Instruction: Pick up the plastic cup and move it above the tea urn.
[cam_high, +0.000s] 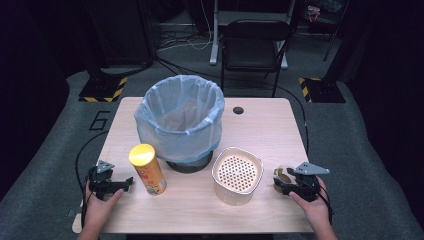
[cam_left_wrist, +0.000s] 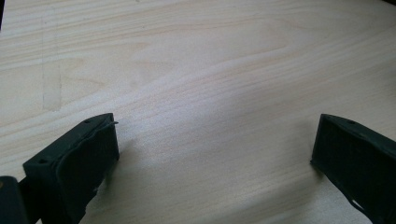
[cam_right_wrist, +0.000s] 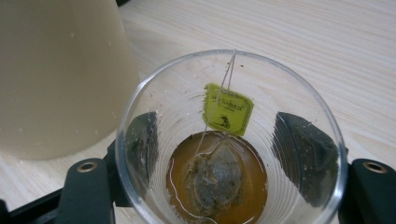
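On the pale wooden bench (cam_high: 270, 125), a blue-bagged waste bin (cam_high: 180, 117) stands behind a cream perforated strainer (cam_high: 237, 175). The right gripper (cam_right_wrist: 224, 154) fingers clasp a clear glass (cam_high: 281, 177) holding a used teabag (cam_right_wrist: 219, 179), probably poured out next; the left gripper (cam_left_wrist: 215, 154) gapes empty.

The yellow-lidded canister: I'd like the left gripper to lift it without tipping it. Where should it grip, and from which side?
Probably the cylinder wall of the canister around mid-height, approached level from its left, where the left gripper sits with jaws open. It stands upright with straight round sides, and the lined bin crowds the side behind it.
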